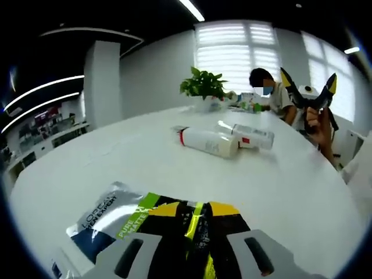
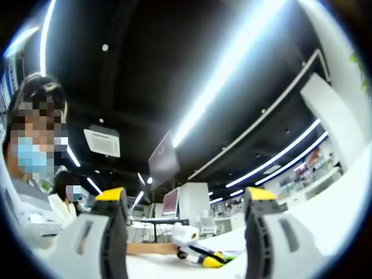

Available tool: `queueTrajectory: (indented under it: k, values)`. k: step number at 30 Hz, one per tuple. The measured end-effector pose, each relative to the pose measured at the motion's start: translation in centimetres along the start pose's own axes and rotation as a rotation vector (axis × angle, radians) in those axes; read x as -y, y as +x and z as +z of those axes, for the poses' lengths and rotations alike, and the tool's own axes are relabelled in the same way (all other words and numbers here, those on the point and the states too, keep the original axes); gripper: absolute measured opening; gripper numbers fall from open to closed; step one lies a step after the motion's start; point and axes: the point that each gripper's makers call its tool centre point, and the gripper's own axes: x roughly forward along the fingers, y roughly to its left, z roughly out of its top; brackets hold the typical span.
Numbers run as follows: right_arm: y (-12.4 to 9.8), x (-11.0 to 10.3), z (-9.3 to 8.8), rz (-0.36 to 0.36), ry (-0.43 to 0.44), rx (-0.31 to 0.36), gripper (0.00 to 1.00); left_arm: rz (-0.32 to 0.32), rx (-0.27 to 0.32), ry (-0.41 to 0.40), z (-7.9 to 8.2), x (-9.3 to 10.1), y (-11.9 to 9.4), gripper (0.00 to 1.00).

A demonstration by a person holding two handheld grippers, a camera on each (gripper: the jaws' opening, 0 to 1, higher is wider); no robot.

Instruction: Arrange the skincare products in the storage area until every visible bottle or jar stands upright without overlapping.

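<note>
White table (image 1: 116, 157) in strip-lit office.

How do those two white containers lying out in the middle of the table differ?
The white tube with the red band is opaque and lies nearer the camera; the clear-sided bottle with the red label is partly see-through and lies just behind it. The tube looks plumper, the bottle slimmer. Both lie on their sides on the white table, neither upright.

White round table (image 1: 104, 151). On it: two white bottles lying flat mid-table, a tube (image 1: 208, 142) with a red band and a clear-capped bottle (image 1: 250, 135), touching. A L'Oreal sachet (image 1: 113, 220) lies flat at the near edge. A potted plant (image 1: 204, 87) stands at the far side.
</note>
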Motion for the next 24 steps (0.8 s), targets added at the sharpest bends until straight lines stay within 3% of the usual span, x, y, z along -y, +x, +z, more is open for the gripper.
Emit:
queueTrajectory:
  k: [4, 8, 11, 14, 18, 22, 24]
  values:
    - [0.0, 0.1, -0.1, -0.003, -0.001, -0.005, 0.83, 0.038, 0.090, -0.039, 2.2, -1.6, -0.8, 0.32]
    - [0.0, 0.2, -0.1, -0.003, 0.001, -0.005, 0.83, 0.076, 0.132, -0.043, 2.9, -3.0, -1.5, 0.47]
    - [0.0, 0.2, 0.0, -0.004, -0.001, -0.005, 0.83, 0.066, 0.181, -0.121, 3.5, -3.2, -1.9, 0.57]
    - [0.0, 0.2, -0.1, -0.003, 0.000, -0.006, 0.83, 0.086, 0.183, -0.132, 3.5, -3.6, -2.1, 0.65]
    - [0.0, 0.2, -0.2, -0.003, 0.004, -0.010, 0.83, 0.089, 0.136, -0.141, 2.4, -3.7, -1.8, 0.63]
    - [0.0, 0.1, -0.2, -0.002, 0.003, -0.009, 0.83, 0.114, 0.114, -0.136, 1.8, -4.3, -1.5, 0.73]
    - [0.0, 0.3, -0.2, -0.003, 0.004, -0.011, 0.83, 0.115, 0.115, -0.181, 1.5, -4.6, -1.4, 0.74]
